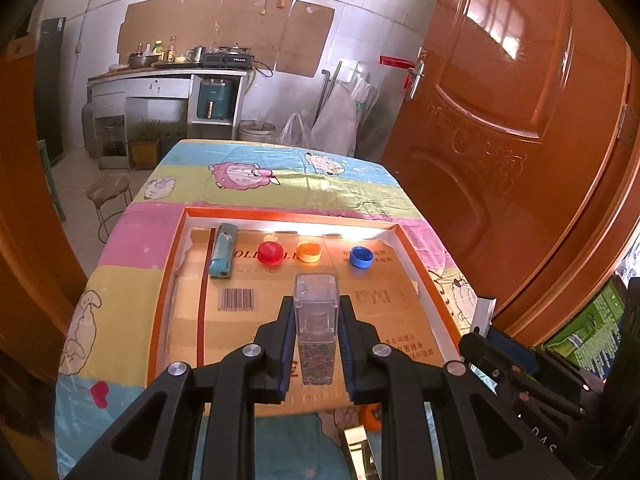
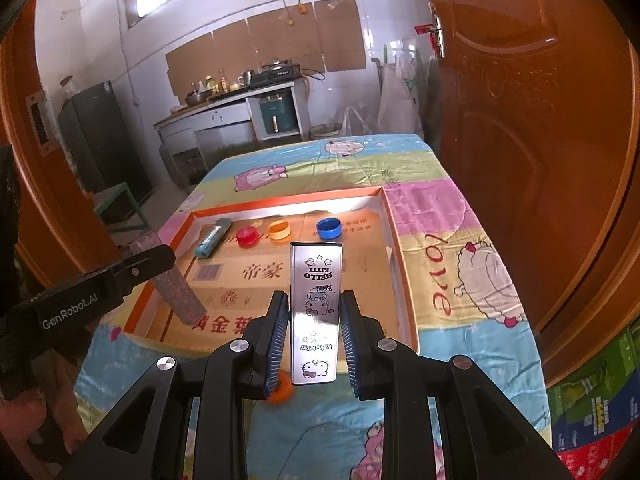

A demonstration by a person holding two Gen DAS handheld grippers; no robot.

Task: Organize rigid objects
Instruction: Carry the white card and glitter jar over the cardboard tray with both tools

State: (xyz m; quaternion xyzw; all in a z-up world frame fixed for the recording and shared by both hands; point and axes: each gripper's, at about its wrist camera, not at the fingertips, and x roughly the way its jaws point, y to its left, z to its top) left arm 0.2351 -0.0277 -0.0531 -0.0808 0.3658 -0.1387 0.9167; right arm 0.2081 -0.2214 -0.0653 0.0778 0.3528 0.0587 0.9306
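Note:
My left gripper [image 1: 316, 300] is shut on a clear square tube of glitter [image 1: 316, 320], held above the near part of an orange-rimmed cardboard tray [image 1: 430, 276]. My right gripper [image 2: 314, 296] is shut on a flat silver Hello Kitty case [image 2: 316, 280], over the tray's [image 2: 390, 224] near edge. Along the tray's far side lie a teal lighter [image 1: 222, 254], a red cap [image 1: 270, 253], an orange cap [image 1: 309, 251] and a blue cap [image 1: 361, 257]. The right wrist view shows the glitter tube [image 2: 176, 284] at the left, and the same lighter [image 2: 212, 238] and caps.
The tray sits on a cartoon-sheep tablecloth [image 1: 256, 176]. Another orange cap [image 2: 280, 392] lies on the cloth just in front of the tray. A brown door [image 1: 520, 120] stands close on the right, and a stool [image 1: 110, 190] is at the table's left. A kitchen counter is at the back.

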